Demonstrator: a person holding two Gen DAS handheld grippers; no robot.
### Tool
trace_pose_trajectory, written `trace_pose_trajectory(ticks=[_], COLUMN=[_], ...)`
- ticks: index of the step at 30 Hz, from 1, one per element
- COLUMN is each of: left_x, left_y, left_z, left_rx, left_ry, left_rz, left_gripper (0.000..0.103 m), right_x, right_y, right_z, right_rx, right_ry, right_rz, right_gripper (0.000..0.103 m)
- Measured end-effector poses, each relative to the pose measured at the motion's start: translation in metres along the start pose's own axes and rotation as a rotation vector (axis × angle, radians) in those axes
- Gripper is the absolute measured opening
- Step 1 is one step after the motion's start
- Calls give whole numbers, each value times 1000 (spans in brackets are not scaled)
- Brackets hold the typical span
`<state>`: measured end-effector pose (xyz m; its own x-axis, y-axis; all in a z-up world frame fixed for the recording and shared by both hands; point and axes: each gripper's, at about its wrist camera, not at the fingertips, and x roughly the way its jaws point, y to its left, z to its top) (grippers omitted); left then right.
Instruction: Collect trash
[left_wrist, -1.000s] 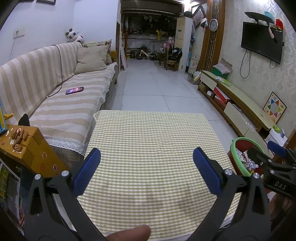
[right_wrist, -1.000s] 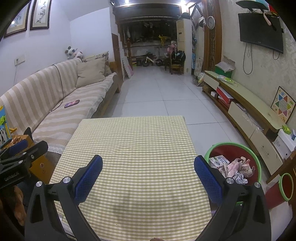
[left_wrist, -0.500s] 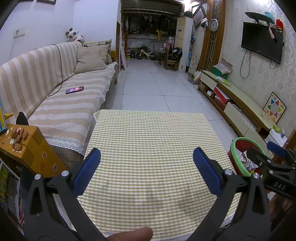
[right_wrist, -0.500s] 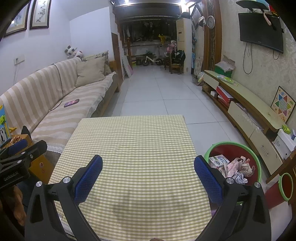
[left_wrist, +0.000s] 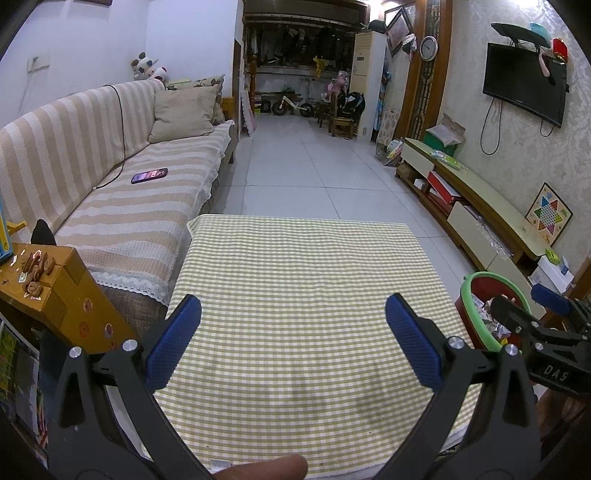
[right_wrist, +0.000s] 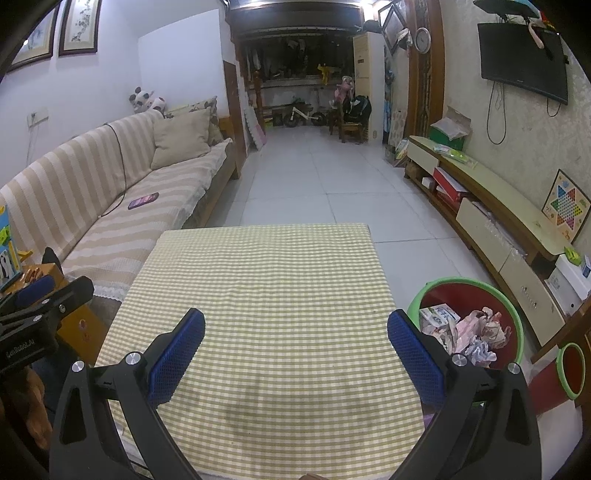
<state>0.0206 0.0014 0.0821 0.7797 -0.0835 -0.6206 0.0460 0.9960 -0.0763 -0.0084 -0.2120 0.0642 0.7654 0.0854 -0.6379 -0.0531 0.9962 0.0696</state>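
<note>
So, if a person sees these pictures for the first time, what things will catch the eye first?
First the checked tablecloth, bare, filling the middle under both open grippers, left and right. Next the red bin with a green rim on the floor at the table's right, holding crumpled paper and a small carton. A striped sofa runs along the left.

Left gripper (left_wrist: 293, 338) level, jaws spread wide, nothing between blue pads. Right gripper (right_wrist: 295, 341) same: jaws wide apart, empty. Fingertip (left_wrist: 266, 469) visible at bottom edge, left view.
</note>
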Motion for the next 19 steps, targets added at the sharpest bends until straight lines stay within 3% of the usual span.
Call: trace_pose_trajectory(ticks=[19], left_x=[2], left_y=[-2], left_z=[-5], left_rx=[1], left_ry=[-1], left_rz=[23], left_gripper=[98], right_x=[1], right_y=[1], right_z=[-3], right_rx=[0], right_ry=[6], right_rz=[-1], right_gripper=[96])
